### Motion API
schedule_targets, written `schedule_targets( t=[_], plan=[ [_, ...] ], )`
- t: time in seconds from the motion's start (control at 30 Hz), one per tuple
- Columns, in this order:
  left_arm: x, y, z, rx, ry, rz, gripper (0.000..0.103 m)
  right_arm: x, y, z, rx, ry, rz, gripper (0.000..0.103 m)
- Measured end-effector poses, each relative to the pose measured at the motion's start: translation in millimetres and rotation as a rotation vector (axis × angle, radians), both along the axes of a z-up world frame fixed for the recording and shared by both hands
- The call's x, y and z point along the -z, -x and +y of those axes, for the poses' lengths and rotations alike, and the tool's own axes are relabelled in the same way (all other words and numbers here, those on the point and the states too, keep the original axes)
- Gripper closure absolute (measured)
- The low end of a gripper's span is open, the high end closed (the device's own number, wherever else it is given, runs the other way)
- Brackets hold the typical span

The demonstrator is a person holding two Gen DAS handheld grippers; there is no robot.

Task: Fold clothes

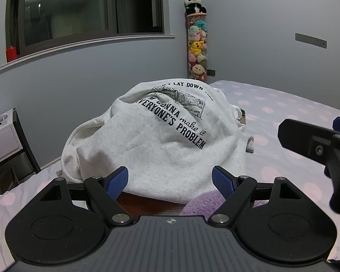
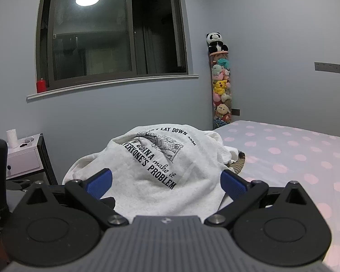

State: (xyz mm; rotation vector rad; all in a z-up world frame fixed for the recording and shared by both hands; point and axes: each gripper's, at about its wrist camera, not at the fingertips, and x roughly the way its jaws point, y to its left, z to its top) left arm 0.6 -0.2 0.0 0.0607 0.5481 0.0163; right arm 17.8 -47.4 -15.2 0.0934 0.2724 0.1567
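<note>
1. Closest to me: my left hand-held gripper [image 1: 170, 182] is spread wide with nothing between its blue pads [image 1: 116, 182], sitting just in front of the near edge of the sweatshirt.
2. My right hand-held gripper [image 2: 166, 182] is spread too and holds nothing. Its pads sit either side of the shirt's near edge, but I can't tell if they actually touch the fabric. From the left view the right one also shows up as a black shape off to the right side.
3. Right under the left fingers there's a fuzzy purple thing [image 1: 202, 202] and a reddish-brown patch, both partly tucked under the shirt's hem. Can't tell what either one is.
4. The pale grey sweatshirt [image 1: 161, 136] is heaped in a rumpled mound on the bed [image 1: 283, 117], print side up. I can read "LAY DOWN", "GONNA make it EVERYONE'S PROBLEM" around a sketchy drawing.
5. Some more cloth, white and something striped, pokes out from behind the right side of the mound [image 2: 239, 158].
6. The bed sheet is lilac with pink dots.
7. Off to the left, a white nightstand [image 2: 22, 158] beside the bed.
8. Far back: dark window [image 2: 111, 36], red container on its sill [image 2: 41, 85], and in the corner a tall clear tube of plush toys [image 2: 221, 90] with a panda [image 2: 216, 42] on top.
</note>
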Motion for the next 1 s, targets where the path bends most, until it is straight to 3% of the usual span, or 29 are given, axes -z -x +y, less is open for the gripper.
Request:
schedule_targets(
  t=[0.2, 0.3, 1.0],
  plan=[
    [3.6, -0.4, 1.8, -0.011, 0.043, -0.010, 0.022, 0.8, 0.1, 3.7, -0.003, 0.025, -0.009, 0.001],
    [4.0, 4.2, 4.3, -0.006, 0.032, -0.036, 0.022, -0.2, 0.5, 3.2, -0.008, 0.020, -0.002, 0.001],
    [4.2, 1.1, -2.5, 0.016, -0.008, -0.010, 0.022, 2.0, 5.1, 3.9, 0.017, 0.074, 0.002, 0.001]
  ],
)
